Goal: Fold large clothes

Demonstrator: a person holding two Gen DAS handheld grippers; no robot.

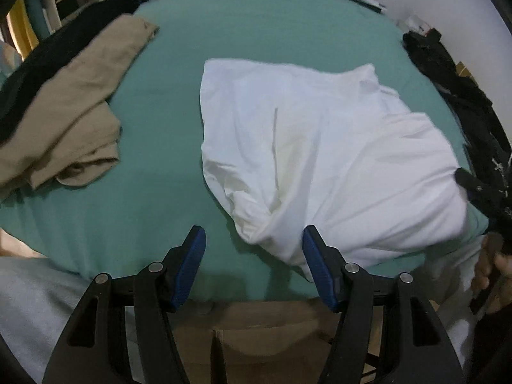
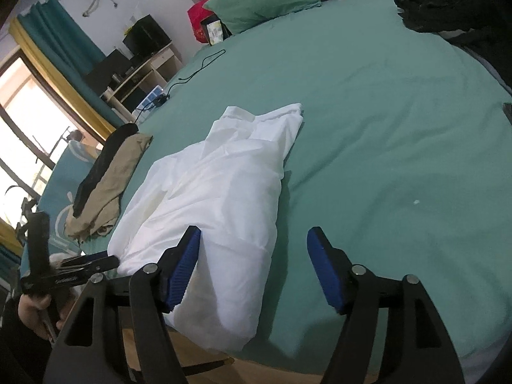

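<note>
White garment folded on the green bed, overhanging its near edge.
Left gripper and right gripper hover with jaws apart, empty; bare sheet spreads far and right; tan clothes lie left.

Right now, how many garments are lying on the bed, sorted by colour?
White: 1, the white garment
Tan: 1, the tan garment
Black: 2, the left black garment and the right black garment
Total: 4

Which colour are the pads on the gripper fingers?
Blue, on black arms. The left wrist view shows the pads of the left gripper best.
</note>
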